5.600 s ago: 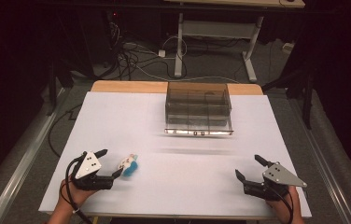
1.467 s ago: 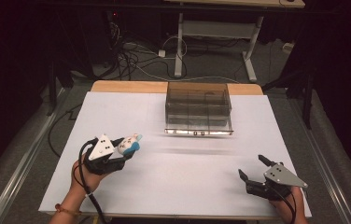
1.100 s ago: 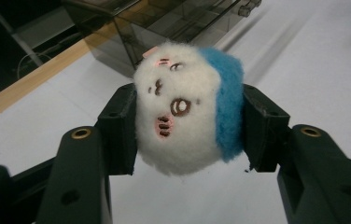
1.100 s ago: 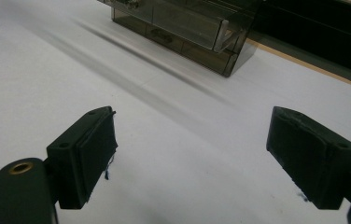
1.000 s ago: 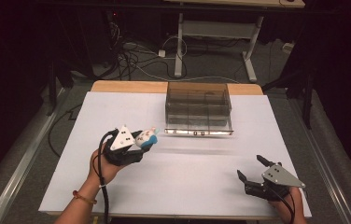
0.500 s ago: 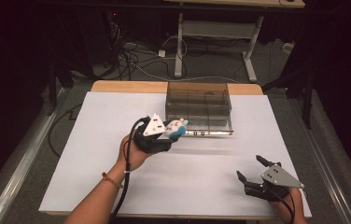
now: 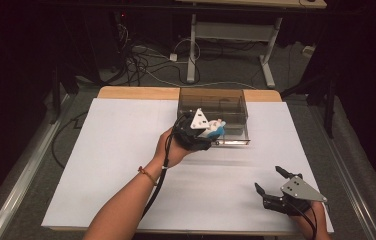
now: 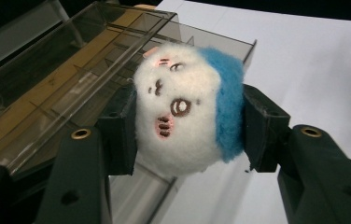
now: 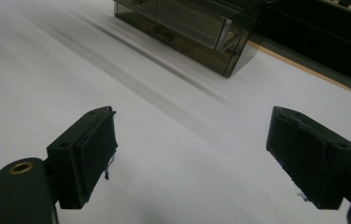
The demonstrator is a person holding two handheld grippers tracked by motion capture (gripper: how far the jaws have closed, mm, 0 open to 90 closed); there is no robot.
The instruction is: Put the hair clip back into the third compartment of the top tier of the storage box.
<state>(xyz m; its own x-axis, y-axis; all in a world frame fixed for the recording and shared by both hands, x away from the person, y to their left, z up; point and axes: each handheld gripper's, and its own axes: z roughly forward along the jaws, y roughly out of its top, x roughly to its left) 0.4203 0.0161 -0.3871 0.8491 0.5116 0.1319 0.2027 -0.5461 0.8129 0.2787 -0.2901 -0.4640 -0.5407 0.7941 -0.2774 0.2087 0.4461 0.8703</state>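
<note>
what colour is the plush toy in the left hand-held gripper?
White with a blue back and a brown-and-pink stitched face; the plush toy shows best in the left gripper view.

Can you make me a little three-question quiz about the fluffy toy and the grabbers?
1. True or false: the left gripper holds the toy between its jaws.
2. What colours is the toy? A) white and blue B) red and green C) all black
3. Fill in: the right gripper rests over the white table with its jaws ____.

Key:
1. True; both jaws press its sides, right by the clear box.
2. A
3. open; nothing is between them.
</note>
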